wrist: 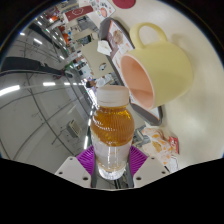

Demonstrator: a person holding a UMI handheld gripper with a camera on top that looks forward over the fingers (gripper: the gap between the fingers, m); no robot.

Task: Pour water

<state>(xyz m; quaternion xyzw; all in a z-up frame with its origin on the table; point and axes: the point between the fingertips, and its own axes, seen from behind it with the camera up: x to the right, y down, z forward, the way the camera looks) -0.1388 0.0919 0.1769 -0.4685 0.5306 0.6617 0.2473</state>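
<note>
Gripper view: the scene is seen tilted, with a room of desks in the upper left of the frame.
Bottle point(111, 130): a clear plastic bottle is seen at lower centre, between the fingers; amber liquid fills its middle part, the base looks clear, and a white cap or neck is seen at its top.
Gripper point(111, 161): the jaws are closed on the bottle, which is pressed from both sides.
Pads point(87, 160): purple pads are seen against the bottle's lower part, left and right.
Cup point(157, 66): a pale yellow cup with a handle and a pinkish inside is seen in the upper right of the frame, just beyond the bottle's top, its mouth turned toward the bottle.
Contact between bottle and cup: it cannot be told.
Small items point(160, 142): reddish and white things are seen at lower right, too blurred to be named.
</note>
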